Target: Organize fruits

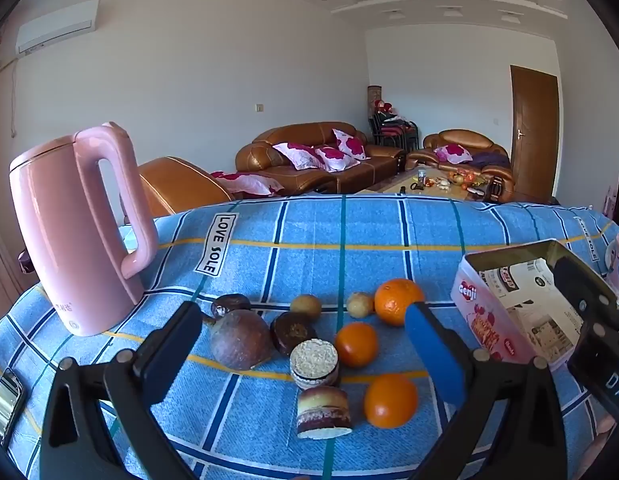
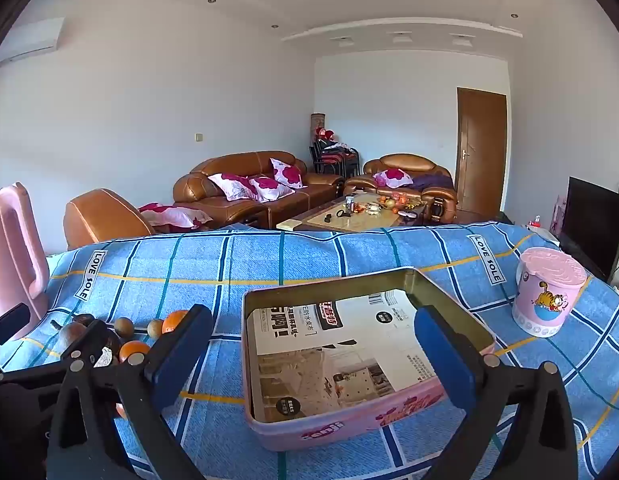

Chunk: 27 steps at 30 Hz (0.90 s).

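Note:
Three oranges (image 1: 356, 344) lie on the blue checked tablecloth (image 1: 309, 232) among a large purple-brown fruit (image 1: 239, 338), two small tan fruits (image 1: 359, 304), dark round pieces (image 1: 293, 332) and two round layered cakes (image 1: 323, 412). My left gripper (image 1: 303, 312) hovers open above this pile, nothing between its fingers. To the right stands a pink tin box (image 1: 481, 320), lined with printed paper and holding no fruit. In the right wrist view my right gripper (image 2: 311, 316) stands open over that tin (image 2: 329, 280), touching nothing. The pile (image 2: 133, 350) shows at its left.
A pink kettle (image 1: 77, 232) stands at the table's left, and a phone (image 1: 3, 404) lies near the front left edge. A pink lidded cartoon cup (image 2: 545, 292) sits right of the tin. Sofas and a coffee table lie beyond the far edge.

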Tool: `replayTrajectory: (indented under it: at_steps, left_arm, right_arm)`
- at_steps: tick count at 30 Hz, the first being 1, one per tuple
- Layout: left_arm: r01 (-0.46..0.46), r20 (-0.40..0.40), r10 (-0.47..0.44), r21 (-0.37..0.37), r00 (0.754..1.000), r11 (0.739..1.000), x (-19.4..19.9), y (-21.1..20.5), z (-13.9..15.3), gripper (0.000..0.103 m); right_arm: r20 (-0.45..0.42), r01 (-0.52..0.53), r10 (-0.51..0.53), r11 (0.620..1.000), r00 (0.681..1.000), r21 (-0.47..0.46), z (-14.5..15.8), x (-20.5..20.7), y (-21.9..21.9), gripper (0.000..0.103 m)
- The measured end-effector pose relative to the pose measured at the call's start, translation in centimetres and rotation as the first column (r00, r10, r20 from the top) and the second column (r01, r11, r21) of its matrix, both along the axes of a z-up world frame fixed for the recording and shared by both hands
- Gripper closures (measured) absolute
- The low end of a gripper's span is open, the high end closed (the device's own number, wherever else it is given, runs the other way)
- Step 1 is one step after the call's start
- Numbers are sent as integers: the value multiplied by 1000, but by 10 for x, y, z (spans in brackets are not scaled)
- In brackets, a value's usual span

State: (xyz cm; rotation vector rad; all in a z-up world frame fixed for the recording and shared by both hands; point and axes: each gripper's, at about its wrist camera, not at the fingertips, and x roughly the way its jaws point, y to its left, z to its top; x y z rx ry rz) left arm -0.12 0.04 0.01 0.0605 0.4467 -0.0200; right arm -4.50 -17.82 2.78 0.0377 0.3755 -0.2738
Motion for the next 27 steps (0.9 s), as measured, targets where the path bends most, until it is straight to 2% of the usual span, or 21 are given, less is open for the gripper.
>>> replayTrajectory:
  at_steps: [7,9,27]
  left_arm:
    - [12,15,-12,-1,1000,1000,-14,-1,1,0]
    - [14,-11,-14,-11,1000,1000,-2,1,-1,0]
    - [18,-33,-18,-13,999,1000,1,1,-2,0]
  right_arm:
    - [-2,-1,1,1000,1000,-1,-1,1,-1,1]
    - [-3,-2,2,1000,1000,-1,-1,1,-1,1]
    - [-2,-1,1,1000,1000,1,0,0,-1,1]
